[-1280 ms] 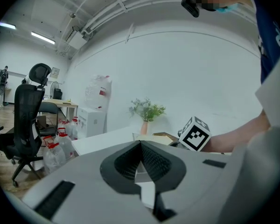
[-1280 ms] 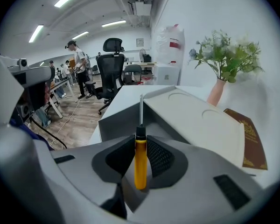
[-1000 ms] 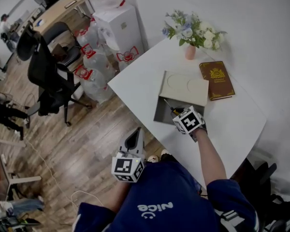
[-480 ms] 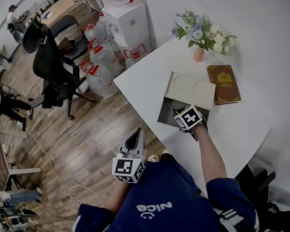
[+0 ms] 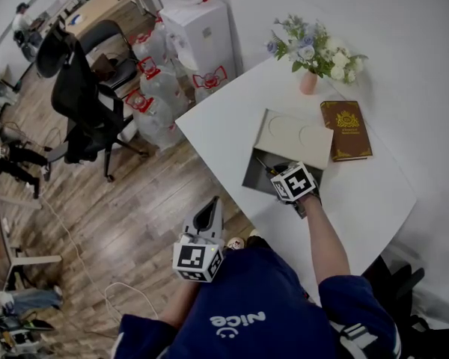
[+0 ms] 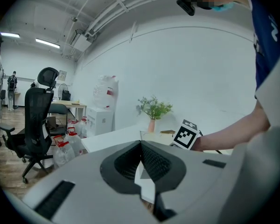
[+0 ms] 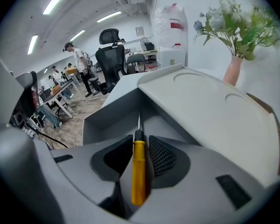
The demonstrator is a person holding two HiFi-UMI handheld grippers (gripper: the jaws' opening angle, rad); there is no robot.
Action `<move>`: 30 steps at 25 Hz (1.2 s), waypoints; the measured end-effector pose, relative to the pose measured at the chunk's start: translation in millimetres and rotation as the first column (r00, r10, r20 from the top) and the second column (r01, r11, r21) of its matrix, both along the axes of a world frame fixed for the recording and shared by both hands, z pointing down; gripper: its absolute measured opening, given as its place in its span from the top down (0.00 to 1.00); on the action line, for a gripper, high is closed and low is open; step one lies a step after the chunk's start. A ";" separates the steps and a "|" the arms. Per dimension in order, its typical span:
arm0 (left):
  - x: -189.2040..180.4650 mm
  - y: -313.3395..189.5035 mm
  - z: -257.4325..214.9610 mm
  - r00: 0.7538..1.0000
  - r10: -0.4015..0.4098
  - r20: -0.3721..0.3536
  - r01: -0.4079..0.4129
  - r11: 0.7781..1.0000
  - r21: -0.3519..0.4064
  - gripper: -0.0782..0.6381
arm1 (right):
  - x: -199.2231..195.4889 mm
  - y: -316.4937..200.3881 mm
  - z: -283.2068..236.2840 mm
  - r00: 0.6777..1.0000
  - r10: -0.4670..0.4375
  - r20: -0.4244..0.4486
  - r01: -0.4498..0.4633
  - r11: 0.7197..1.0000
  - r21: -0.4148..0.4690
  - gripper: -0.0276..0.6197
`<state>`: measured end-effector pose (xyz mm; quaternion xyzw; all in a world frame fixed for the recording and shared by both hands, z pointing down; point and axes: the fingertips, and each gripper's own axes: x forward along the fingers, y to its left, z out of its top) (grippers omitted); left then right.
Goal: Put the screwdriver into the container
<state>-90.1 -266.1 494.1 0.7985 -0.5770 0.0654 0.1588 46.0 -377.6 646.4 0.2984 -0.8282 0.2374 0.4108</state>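
The yellow-handled screwdriver point(image 7: 138, 171) lies loosely between the jaws of my right hand-held gripper point(image 7: 141, 141), which have just been opening. Its shaft points into the open grey container point(image 7: 107, 120) on the white surface point(image 5: 217, 133). My left hand-held gripper point(image 6: 140, 143) is closed and empty.

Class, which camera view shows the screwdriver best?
The right gripper view: the screwdriver lies full length between the right gripper's jaws, which have just been opening, and its shaft points into the container. The head view shows only a thin shaft beside that gripper. The left gripper view shows none of it.
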 end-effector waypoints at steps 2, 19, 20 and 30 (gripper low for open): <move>0.3 0.7 0.4 1.000 0.001 -0.008 -0.001 1.000 -0.002 0.87 | -0.1 -0.4 -6.3 1.000 0.007 0.023 -0.008 1.000 0.005 0.76; 16.0 11.0 -13.9 0.993 0.089 -0.071 -0.086 0.995 0.046 0.87 | 18.5 20.3 -105.8 0.974 0.095 0.207 -0.151 0.949 0.276 0.75; 15.4 12.1 -14.9 0.993 0.094 -0.075 -0.091 0.995 0.050 0.87 | 18.9 24.8 -113.9 0.968 0.097 0.230 -0.165 0.941 0.295 0.75; 26.8 19.2 -17.4 0.975 0.198 -0.105 -0.191 0.979 0.071 0.87 | 51.5 68.2 -183.2 0.927 0.279 0.252 -0.374 0.757 0.536 0.83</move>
